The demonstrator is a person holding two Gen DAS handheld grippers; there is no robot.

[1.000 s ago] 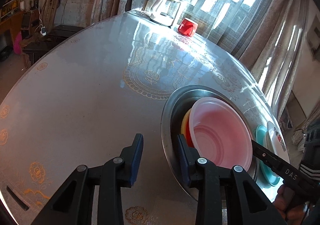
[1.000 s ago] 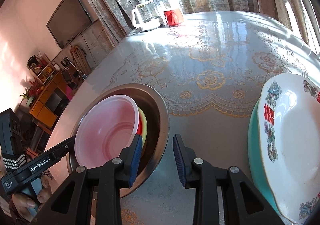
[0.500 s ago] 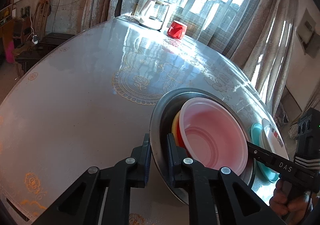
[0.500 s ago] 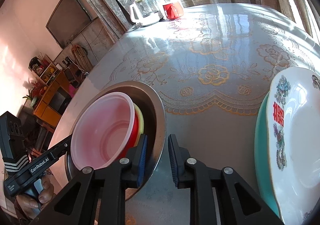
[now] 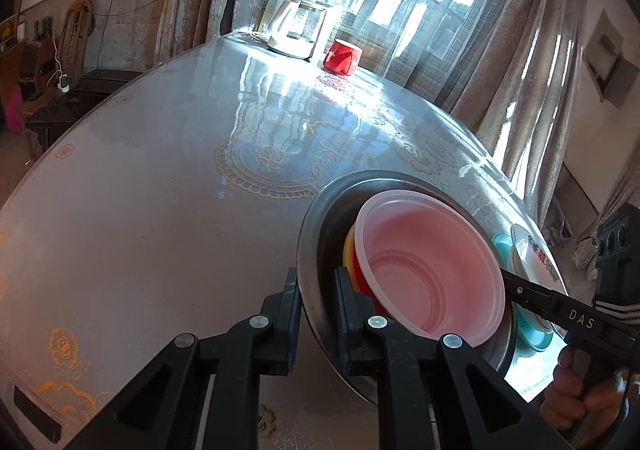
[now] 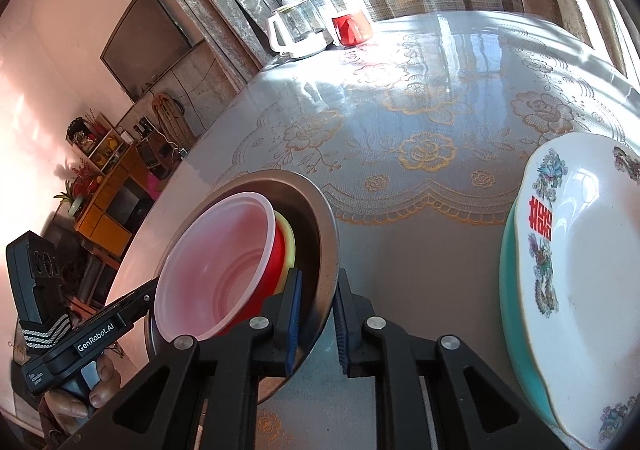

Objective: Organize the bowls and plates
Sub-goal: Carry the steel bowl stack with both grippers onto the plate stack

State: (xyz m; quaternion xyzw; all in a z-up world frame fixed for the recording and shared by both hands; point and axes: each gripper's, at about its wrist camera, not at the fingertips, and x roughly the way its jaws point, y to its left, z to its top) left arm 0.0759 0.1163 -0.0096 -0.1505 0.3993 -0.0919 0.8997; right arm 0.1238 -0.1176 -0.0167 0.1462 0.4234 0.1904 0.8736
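Both tongs — left tongs [image 5: 317, 306] and right tongs [image 6: 318, 308] — clamp opposite rims of the steel bowl [image 5: 316, 226] holding nested plastic bowls [image 5: 432, 262].

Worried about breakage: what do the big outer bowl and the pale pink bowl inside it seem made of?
The large grey outer bowl looks like stainless steel: dull sheen, thin rolled rim. The translucent pale pink bowl is probably thin plastic, since light glows through its wall.
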